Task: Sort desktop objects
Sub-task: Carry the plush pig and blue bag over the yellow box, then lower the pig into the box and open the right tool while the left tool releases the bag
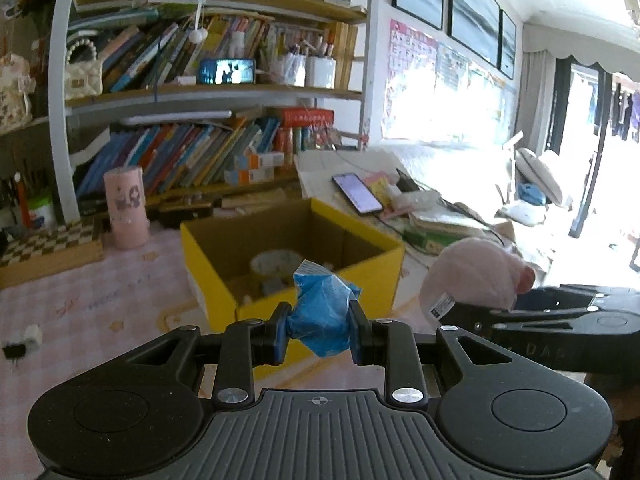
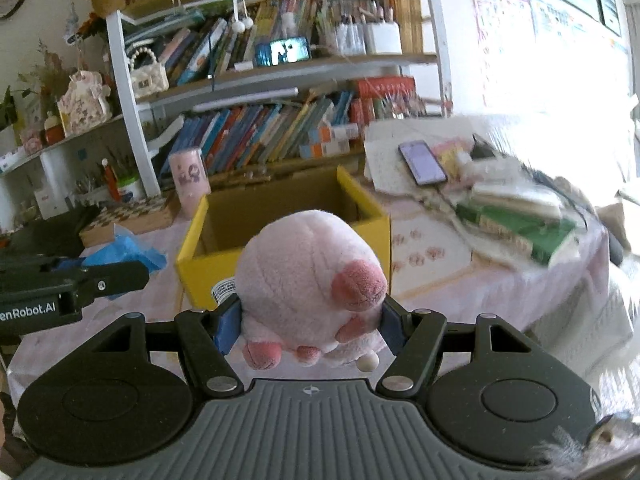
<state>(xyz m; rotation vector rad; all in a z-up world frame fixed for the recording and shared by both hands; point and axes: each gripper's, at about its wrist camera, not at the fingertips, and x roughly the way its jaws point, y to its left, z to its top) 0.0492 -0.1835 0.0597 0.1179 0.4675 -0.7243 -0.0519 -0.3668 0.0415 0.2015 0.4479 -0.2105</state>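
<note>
My left gripper (image 1: 319, 330) is shut on a crumpled blue wrapper (image 1: 320, 304), held in the air just in front of the yellow cardboard box (image 1: 360, 276). The box is open at the top and holds a pale round container (image 1: 276, 262) and small bits. My right gripper (image 2: 310, 326) is shut on a pink plush pig (image 2: 308, 280), also raised in front of the same yellow box (image 2: 192, 268). In the left wrist view the pink pig (image 1: 476, 276) and right gripper arm show at the right. In the right wrist view the blue wrapper (image 2: 128, 254) shows at the left.
A pink cylinder (image 1: 126, 208) and a checkered wooden box (image 1: 52, 246) stand left of the yellow box on the pink tablecloth. A phone (image 1: 357, 193), papers and a book stack (image 2: 520, 220) lie to the right. Bookshelves (image 1: 208, 92) fill the back. A small white and black object (image 1: 24, 342) lies at the left.
</note>
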